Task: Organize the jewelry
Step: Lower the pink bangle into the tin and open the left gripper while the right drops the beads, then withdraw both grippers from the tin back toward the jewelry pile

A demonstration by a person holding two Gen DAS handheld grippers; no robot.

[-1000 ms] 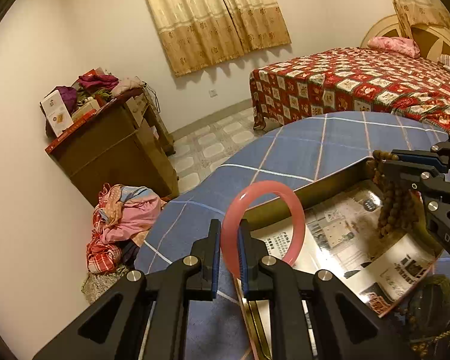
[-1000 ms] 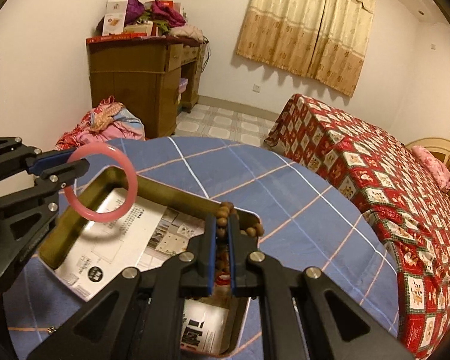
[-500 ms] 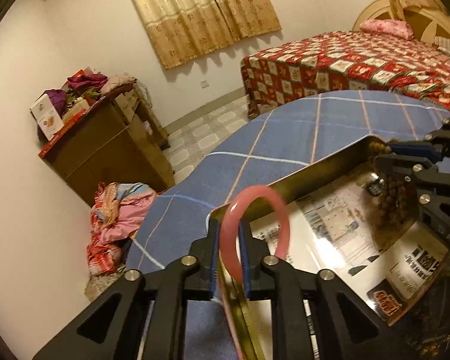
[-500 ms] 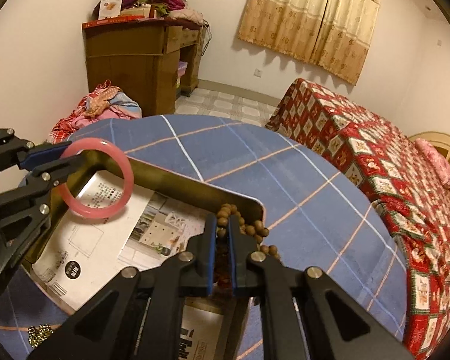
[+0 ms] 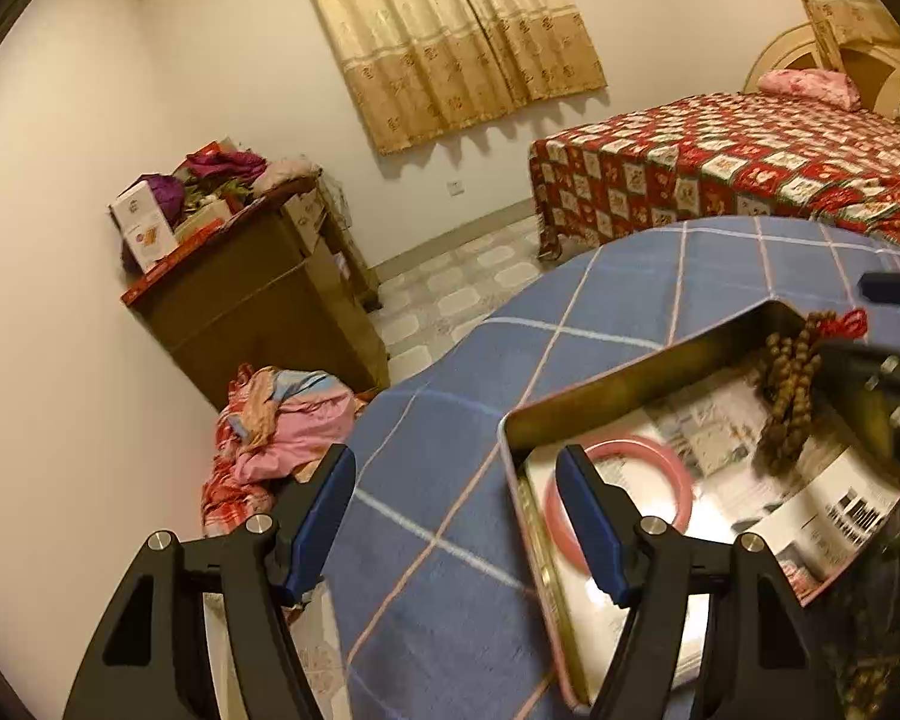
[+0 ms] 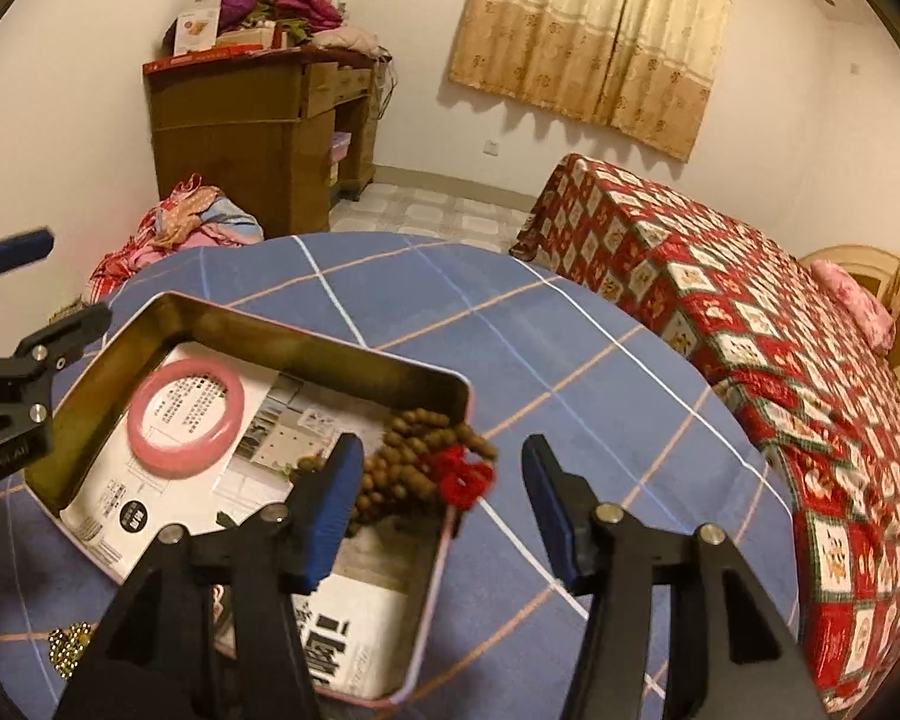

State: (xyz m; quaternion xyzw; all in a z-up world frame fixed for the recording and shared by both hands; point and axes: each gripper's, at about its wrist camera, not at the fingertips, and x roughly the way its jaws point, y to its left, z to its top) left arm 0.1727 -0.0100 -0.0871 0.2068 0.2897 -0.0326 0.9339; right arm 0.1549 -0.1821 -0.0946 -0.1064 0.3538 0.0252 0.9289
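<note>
A pink bangle (image 6: 187,416) lies flat on the printed paper inside a gold metal tin (image 6: 306,354) on the blue checked table; it also shows in the left wrist view (image 5: 660,468). A brown wooden bead string with a red tassel (image 6: 432,462) rests at the tin's far right corner, partly over the rim; in the left wrist view (image 5: 789,384) it hangs there blurred. My left gripper (image 5: 456,516) is open and empty above the tin's left end. My right gripper (image 6: 441,504) is open and empty just above the beads.
A gold chain (image 6: 69,648) lies on the tablecloth (image 6: 570,360) left of the tin. Beyond the table stand a brown cabinet (image 6: 252,138) piled with boxes and clothes, a heap of clothes (image 5: 282,438) on the floor, and a bed (image 6: 750,330) with a red quilt.
Both grippers have opened. The pink bangle dropped from the left gripper into the tin. The bead string left the right gripper and now rests at the tin's corner.
</note>
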